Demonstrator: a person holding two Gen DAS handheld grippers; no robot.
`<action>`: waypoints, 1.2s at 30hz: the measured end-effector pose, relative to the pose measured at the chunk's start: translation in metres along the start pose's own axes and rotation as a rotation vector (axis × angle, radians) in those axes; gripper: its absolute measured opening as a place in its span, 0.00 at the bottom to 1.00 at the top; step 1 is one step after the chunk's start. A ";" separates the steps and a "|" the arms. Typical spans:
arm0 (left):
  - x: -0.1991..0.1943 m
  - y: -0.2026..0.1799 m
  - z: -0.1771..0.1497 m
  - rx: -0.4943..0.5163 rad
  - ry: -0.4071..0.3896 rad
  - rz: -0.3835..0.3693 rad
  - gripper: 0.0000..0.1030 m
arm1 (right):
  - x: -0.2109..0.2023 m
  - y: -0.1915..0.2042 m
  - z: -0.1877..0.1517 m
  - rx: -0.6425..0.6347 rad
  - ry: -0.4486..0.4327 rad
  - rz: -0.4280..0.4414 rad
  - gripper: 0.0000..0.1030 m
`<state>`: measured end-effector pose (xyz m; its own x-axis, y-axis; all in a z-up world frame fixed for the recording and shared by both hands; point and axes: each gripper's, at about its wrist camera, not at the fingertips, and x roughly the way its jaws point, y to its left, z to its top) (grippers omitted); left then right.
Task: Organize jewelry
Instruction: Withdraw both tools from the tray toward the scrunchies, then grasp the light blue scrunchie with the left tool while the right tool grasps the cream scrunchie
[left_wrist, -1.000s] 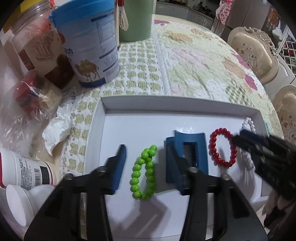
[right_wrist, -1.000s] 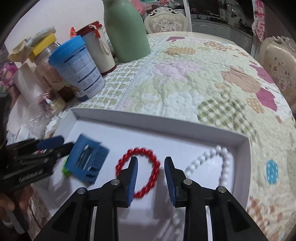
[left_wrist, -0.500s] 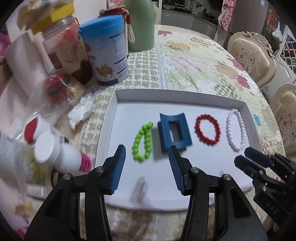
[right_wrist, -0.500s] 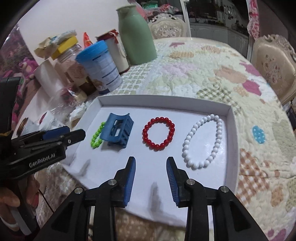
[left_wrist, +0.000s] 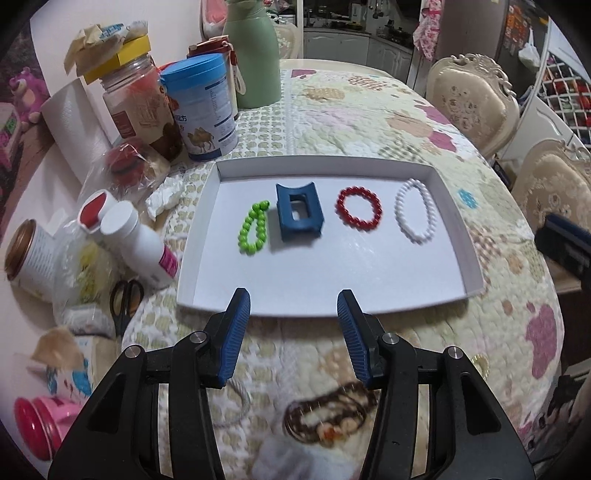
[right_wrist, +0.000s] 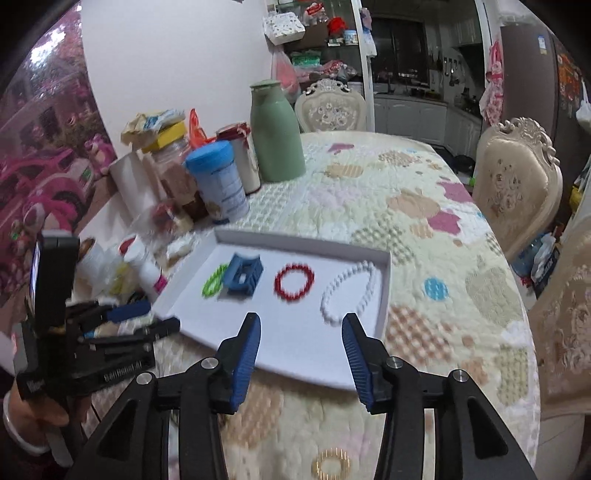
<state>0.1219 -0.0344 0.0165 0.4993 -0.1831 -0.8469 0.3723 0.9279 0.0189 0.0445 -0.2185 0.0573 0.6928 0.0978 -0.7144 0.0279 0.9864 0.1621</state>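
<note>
A white tray (left_wrist: 458, 236) (right_wrist: 384, 291) lies on the quilted table. In it, left to right, lie a green bead bracelet (left_wrist: 253, 232) (right_wrist: 213, 284), a blue hair claw (left_wrist: 299, 212) (right_wrist: 243, 274), a red bead bracelet (left_wrist: 358, 213) (right_wrist: 294, 280) and a white pearl bracelet (left_wrist: 415, 215) (right_wrist: 347, 293). My left gripper (left_wrist: 293, 314) is open and empty, held back over the tray's near edge. My right gripper (right_wrist: 301, 332) is open and empty, above the tray's near side. The left gripper also shows in the right wrist view (right_wrist: 144, 317).
Jars, a blue-lidded can (left_wrist: 201, 110), a green flask (left_wrist: 255, 55), white bottles (left_wrist: 136, 243) and scissors (left_wrist: 125, 299) crowd the table's left. A brown bead bracelet (left_wrist: 328, 417) lies near me; a gold ring-shaped piece (right_wrist: 332, 463) lies at the front. Chairs stand to the right.
Both grippers have pulled back and up from the tray, empty. The right gripper's jaws have opened wider. All the pieces stay in the tray.
</note>
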 end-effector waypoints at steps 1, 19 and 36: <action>-0.003 -0.002 -0.003 0.003 -0.002 -0.001 0.48 | -0.004 0.001 -0.009 0.009 0.014 0.005 0.44; -0.049 -0.014 -0.058 0.011 -0.020 0.014 0.48 | -0.035 0.030 -0.081 0.046 0.040 0.019 0.48; -0.050 -0.014 -0.091 0.023 0.022 0.002 0.48 | -0.036 0.043 -0.110 0.035 0.090 0.019 0.50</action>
<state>0.0207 -0.0088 0.0107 0.4827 -0.1736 -0.8584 0.3895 0.9205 0.0329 -0.0582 -0.1655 0.0149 0.6260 0.1292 -0.7691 0.0421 0.9791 0.1988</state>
